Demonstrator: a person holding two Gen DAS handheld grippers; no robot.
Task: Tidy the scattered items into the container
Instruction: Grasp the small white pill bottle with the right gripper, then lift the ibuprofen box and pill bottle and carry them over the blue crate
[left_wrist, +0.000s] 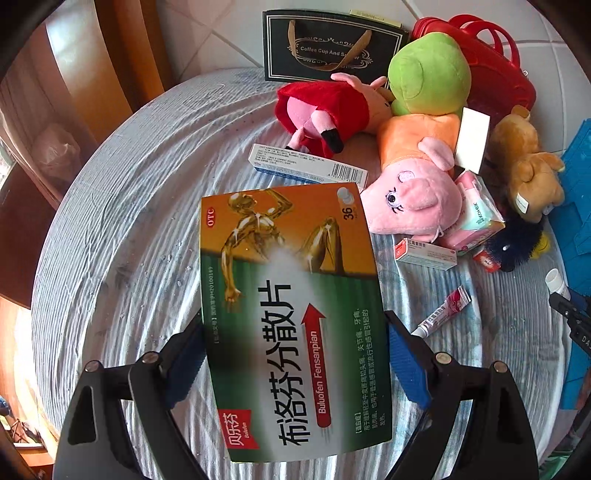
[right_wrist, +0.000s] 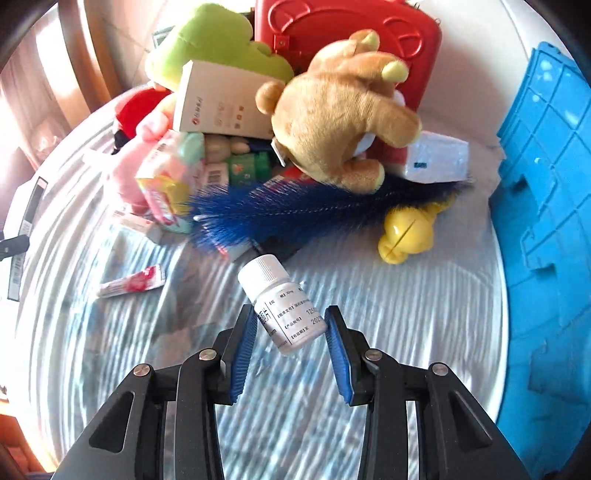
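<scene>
Progress looks early: left gripper (left_wrist: 295, 354) clamps the green-and-orange medicine box (left_wrist: 291, 317); right gripper (right_wrist: 290, 332) pinches a white pill bottle (right_wrist: 282, 302); both are clear of the striped cloth (left_wrist: 122, 236), neither is in the blue crate (right_wrist: 546, 192) at the right edge; plush toys, small cartons, ointment tube (right_wrist: 131, 282) and blue brush (right_wrist: 295, 210) remain scattered; crate interior is cut off, contents unknown; right view is motion-blurred.
</scene>
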